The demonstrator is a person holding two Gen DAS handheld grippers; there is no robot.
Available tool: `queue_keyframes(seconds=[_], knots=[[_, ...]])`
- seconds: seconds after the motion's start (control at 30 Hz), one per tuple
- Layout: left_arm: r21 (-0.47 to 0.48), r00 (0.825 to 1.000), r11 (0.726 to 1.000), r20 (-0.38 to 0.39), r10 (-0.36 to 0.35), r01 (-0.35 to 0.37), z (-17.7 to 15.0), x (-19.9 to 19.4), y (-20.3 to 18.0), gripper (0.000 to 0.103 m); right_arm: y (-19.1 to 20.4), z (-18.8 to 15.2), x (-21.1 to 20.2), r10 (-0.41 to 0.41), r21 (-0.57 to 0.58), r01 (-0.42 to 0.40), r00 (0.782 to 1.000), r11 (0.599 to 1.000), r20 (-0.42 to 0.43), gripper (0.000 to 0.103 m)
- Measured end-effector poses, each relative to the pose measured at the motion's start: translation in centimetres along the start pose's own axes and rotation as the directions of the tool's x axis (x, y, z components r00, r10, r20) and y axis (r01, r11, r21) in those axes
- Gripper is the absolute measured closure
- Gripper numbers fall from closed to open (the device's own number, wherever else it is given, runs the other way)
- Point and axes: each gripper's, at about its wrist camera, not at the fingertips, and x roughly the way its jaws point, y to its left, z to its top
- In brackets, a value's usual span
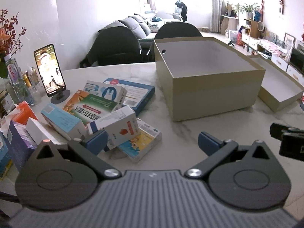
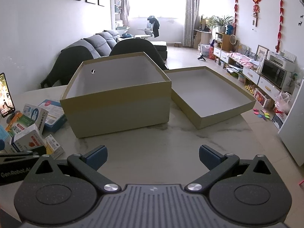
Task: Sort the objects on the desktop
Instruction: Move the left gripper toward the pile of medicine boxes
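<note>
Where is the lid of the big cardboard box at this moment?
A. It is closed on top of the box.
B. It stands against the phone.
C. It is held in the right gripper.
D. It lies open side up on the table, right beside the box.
D. The lid lies open side up on the marble table, next to the open cardboard box, and the right gripper is open and holds nothing.
</note>
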Motion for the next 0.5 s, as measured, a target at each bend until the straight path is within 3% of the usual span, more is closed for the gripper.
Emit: queue_keyframes(seconds=[0.33,0.5], knots=[[-0.079,1.0,0.997,-0.008,-0.007,0.007,-0.2,-0.1,4.1,0.0,1.8,0.0,0.2,0.041,-0.031,-0.041,0.999,0.999,0.005,0.0],[-0.086,1.0,0.996,0.002,0.024,-0.024,-0.5,-0.2,5.8,0.0,2.6,0.0,0.3,0.045,-0.05,-0.045,0.999,0.998,0.009,0.0]])
